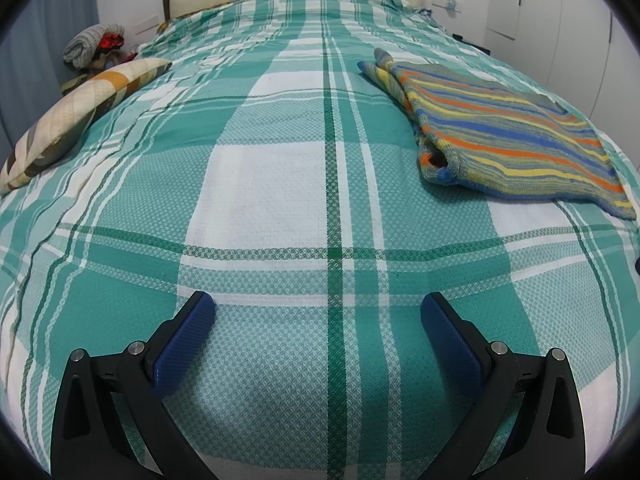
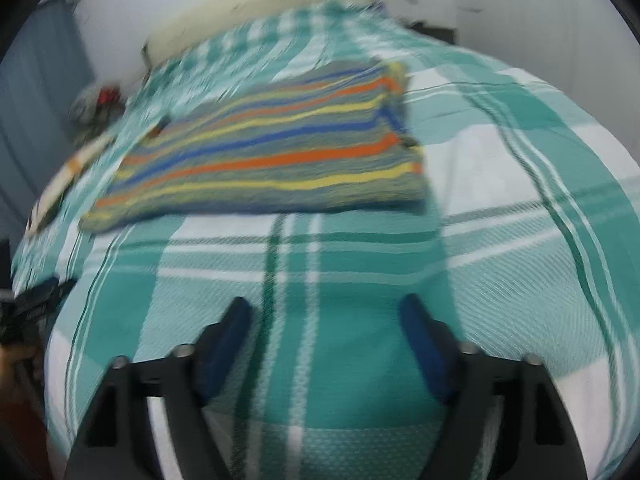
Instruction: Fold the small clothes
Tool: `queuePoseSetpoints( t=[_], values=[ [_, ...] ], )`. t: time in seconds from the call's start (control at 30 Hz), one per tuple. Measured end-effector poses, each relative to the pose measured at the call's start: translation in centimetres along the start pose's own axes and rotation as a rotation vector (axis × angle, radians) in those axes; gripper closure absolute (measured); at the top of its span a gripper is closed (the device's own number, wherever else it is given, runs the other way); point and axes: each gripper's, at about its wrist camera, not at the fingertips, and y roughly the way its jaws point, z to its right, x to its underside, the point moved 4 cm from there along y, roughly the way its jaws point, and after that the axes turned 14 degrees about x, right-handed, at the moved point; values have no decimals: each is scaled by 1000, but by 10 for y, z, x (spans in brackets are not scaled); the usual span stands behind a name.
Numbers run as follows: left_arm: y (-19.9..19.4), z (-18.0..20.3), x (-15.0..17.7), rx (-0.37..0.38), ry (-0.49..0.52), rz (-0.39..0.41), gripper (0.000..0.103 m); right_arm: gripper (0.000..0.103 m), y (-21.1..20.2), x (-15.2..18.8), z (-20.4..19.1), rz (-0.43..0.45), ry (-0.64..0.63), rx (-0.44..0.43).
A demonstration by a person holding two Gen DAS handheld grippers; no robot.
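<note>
Striped knit garment [image 1: 516, 136] lies folded flat on the bed [image 1: 280, 200], toward the right side, well apart from the left gripper [image 1: 318, 316], nearer the right gripper [image 2: 324, 316]. Both jaws stand released, nothing between them. Fold looks done or near done; a loose sleeve end pokes out at the far corner. Judgement: tuck that end in and square the edges, or set the piece aside. Right view is blurred.

Each black plastic two-finger gripper [image 1: 318, 306] [image 2: 325, 310] is fitted with blue textured pads [image 1: 188, 346] and silver pivot screws [image 1: 136, 347].
</note>
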Motion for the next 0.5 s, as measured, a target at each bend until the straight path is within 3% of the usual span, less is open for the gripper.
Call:
queuePoseSetpoints(
  t=[0.1,0.13,0.3,0.4,0.5],
  values=[
    [0,0,0,1,1,3,1,23,-3,-22,3,-64,-7,-57],
    [0,0,0,0,2,3,1,23,-6,-37,10,-57,31,-100],
    [0,0,0,0,1,3,1,23,-1,-114,58,18,210,-111],
    [0,-1,0,2,1,4,1,25,32,-148,84,-64,332,-151],
    [0,0,0,4,0,2,1,38,62,-161,89,-130,374,-173]
  ],
)
